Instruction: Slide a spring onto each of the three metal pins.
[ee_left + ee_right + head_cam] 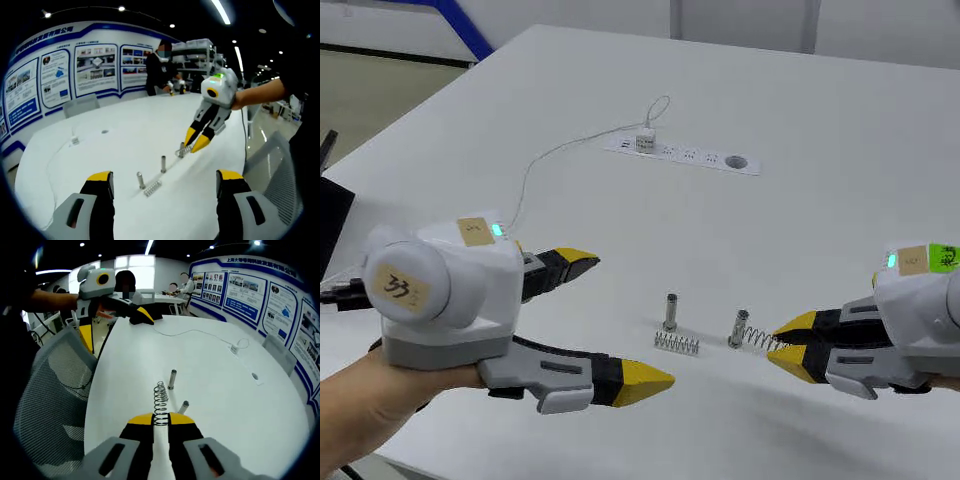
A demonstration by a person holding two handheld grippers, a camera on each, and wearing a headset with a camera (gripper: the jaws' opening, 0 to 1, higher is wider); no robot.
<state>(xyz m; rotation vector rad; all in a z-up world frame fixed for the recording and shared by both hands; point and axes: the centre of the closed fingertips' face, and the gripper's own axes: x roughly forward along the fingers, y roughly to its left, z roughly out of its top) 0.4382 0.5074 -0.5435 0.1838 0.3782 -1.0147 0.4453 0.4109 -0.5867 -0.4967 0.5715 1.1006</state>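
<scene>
Two short metal pins show on the white table (800,200). One pin (670,310) (140,180) (172,379) stands upright, with a loose spring (677,344) (152,188) lying flat just in front of it. My right gripper (782,345) (196,141) (161,420) is shut on a second spring (757,338) (160,402), which sticks out from its tips. The free end of that spring reaches the other pin (738,328) (163,163) (184,406); I cannot tell whether it is on it. My left gripper (620,320) (165,176) (142,315) hovers open and empty left of the pins.
A white power strip (685,157) with a plug and thin cable lies farther back on the table. The near table edge runs just under both grippers. A mesh chair (50,390) stands beside the table. People are at another table (165,75) behind.
</scene>
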